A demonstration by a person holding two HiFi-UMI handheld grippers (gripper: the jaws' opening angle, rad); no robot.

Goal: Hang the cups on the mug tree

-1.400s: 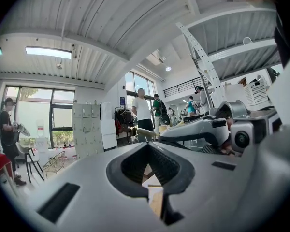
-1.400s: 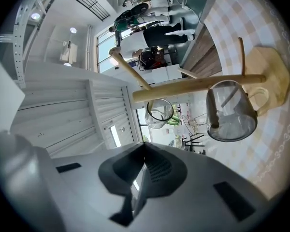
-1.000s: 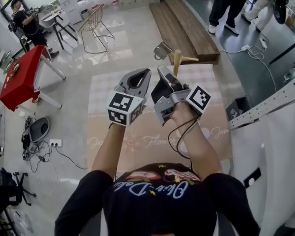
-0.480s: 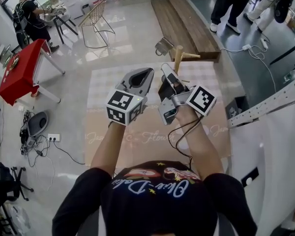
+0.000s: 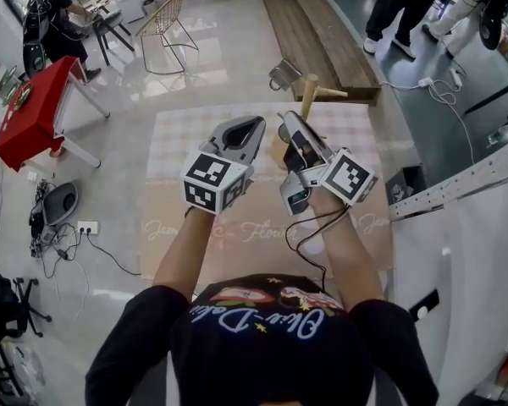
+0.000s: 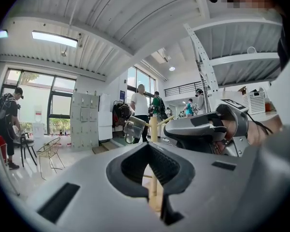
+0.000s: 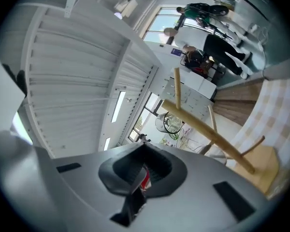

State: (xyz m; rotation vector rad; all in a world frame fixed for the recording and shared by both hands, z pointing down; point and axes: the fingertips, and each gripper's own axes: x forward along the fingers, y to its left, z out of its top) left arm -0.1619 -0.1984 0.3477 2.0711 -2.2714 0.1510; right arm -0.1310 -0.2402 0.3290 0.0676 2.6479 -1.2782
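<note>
Checked mat [image 5: 186, 142] — mug tree [image 5: 306, 96], cup [image 5: 281, 76] hung, just beyond right gripper [image 5: 287, 119].

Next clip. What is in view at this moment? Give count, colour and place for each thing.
mug tree: one, pale wood, far end of the table, ahead of both grippers
cup: one, clear glass, hanging on a peg at the mug tree's left
tablecloth: one, checked and beige, covering the table
red table: one, red, floor at left
wire chair: one, gold-toned, floor at far left
wooden platform: one, brown, beyond the table
bystanders: at least three, mostly dark clothes, far corners
left gripper: one, grey, jaws together, nothing held
right gripper: one, grey, jaws together
</note>
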